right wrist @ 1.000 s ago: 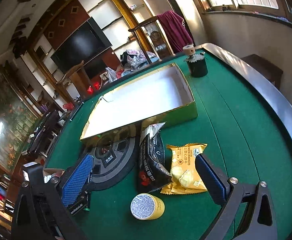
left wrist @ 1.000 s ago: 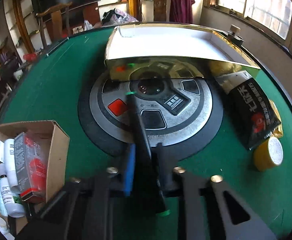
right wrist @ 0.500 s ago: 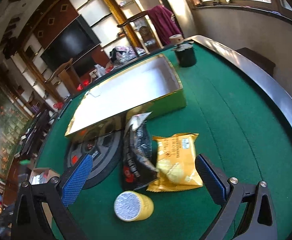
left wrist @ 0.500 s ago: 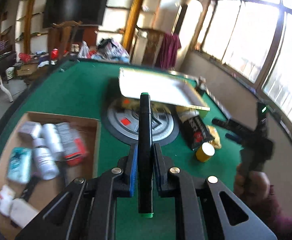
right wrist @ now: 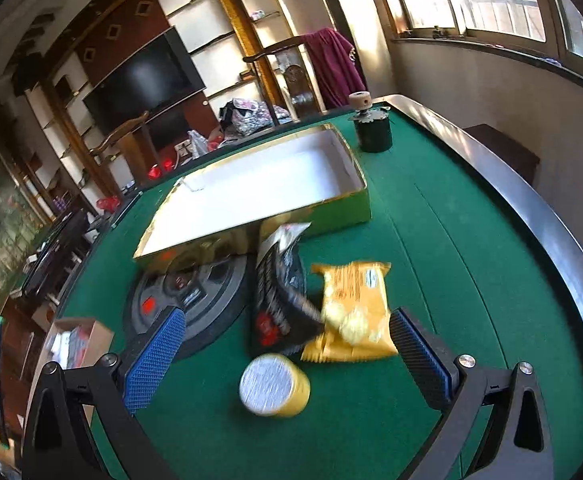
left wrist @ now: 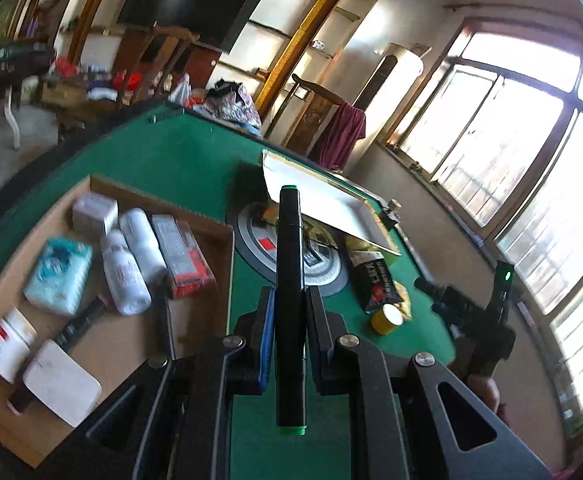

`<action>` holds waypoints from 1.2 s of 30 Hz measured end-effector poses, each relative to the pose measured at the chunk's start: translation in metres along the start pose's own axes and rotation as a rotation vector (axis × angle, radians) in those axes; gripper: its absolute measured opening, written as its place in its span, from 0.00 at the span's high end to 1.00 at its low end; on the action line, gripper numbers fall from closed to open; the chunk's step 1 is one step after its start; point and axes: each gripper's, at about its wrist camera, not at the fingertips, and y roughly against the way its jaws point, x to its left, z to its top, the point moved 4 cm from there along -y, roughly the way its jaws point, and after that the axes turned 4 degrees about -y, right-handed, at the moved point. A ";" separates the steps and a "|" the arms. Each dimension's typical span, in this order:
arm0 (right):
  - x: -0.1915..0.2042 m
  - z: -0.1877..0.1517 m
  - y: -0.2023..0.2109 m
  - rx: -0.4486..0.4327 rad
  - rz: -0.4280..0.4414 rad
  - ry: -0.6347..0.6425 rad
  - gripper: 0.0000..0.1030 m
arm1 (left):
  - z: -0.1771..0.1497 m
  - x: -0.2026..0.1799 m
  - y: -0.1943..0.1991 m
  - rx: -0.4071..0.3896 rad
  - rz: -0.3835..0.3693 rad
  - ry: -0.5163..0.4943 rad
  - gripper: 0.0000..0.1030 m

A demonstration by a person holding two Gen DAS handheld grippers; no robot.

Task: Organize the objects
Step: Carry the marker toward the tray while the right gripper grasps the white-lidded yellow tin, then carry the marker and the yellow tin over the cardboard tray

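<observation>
Left gripper raised marker; cardboard box beside.

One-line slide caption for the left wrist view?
Left gripper clamps a black green-capped marker above the green table, beside the cardboard box of toiletries.

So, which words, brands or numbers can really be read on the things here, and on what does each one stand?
None can be read with certainty.
Black snack bag: pale characters, blurred.
Yellow cracker packet: small print and a logo, blurred.
Yellow can: print on its lid, blurred.
Round dark panel: a label, too small.
Red and grey carton and white bottles in the cardboard box: print blurred.
Marker in the left gripper: no text shows.
</observation>
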 end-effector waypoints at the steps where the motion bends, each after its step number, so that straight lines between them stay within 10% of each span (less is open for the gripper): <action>1: 0.001 -0.005 0.000 0.019 0.006 0.003 0.00 | -0.003 0.003 -0.001 0.005 -0.020 0.025 0.86; 17: 0.029 -0.034 -0.046 0.099 -0.306 0.250 0.04 | -0.012 0.059 0.018 -0.031 0.029 0.077 0.86; 19: 0.028 -0.035 -0.054 0.119 -0.278 0.245 0.18 | -0.014 0.071 0.022 -0.030 0.055 0.098 0.86; 21: 0.025 -0.036 -0.061 0.153 -0.254 0.219 0.59 | -0.016 0.082 0.027 -0.030 0.081 0.115 0.86; 36: 0.085 -0.055 -0.017 0.224 0.137 0.133 0.58 | -0.042 0.103 0.050 0.028 0.212 0.110 0.86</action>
